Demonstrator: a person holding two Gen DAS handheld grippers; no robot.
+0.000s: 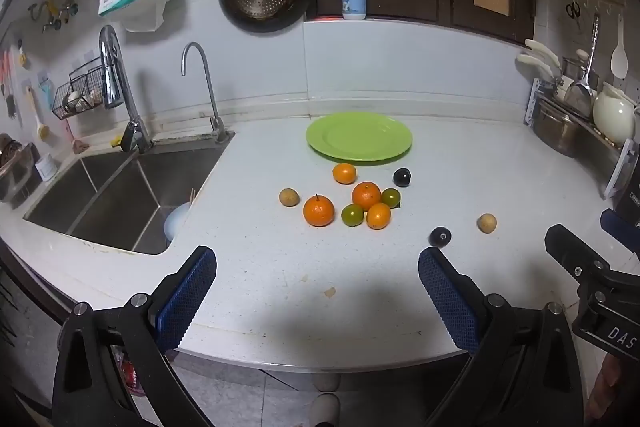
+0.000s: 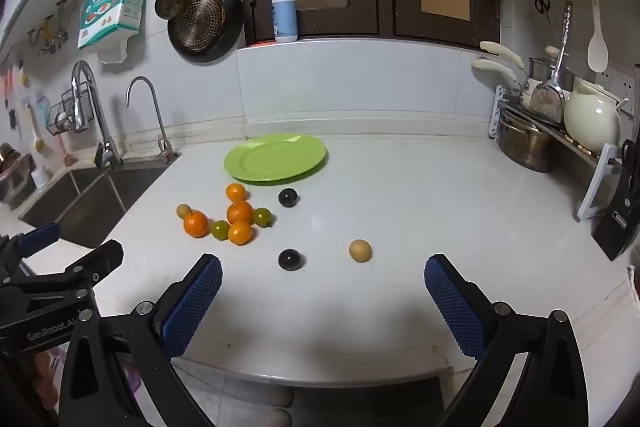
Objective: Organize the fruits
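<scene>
Fruit, ten pieces, loose on the white countertop (image 1: 460,155). We list them at centre frame in the left wrist view: four oranges, the largest (image 1: 366,195) touching two green citrus (image 1: 352,215) and a smaller orange, together forming one tight cluster.

Two dark plums stand apart, one (image 1: 401,177) near the plate, one (image 1: 440,237) lower right. Two tan round fruits sit at the cluster's left (image 1: 289,197) and far right (image 1: 487,223).

The green plate (image 1: 359,137), above the cluster, is empty.

Left gripper (image 1: 316,303) and right gripper (image 2: 322,307) both have jaws spread wide, holding nothing, at the lower frame, short of the fruit.

Risks, in our judgement: round pieces roll when nudged, so reaching into the cluster may scatter neighbours. The sink (image 1: 120,195), centre left, could catch a runaway. Hard pinching may bruise a plum.
</scene>
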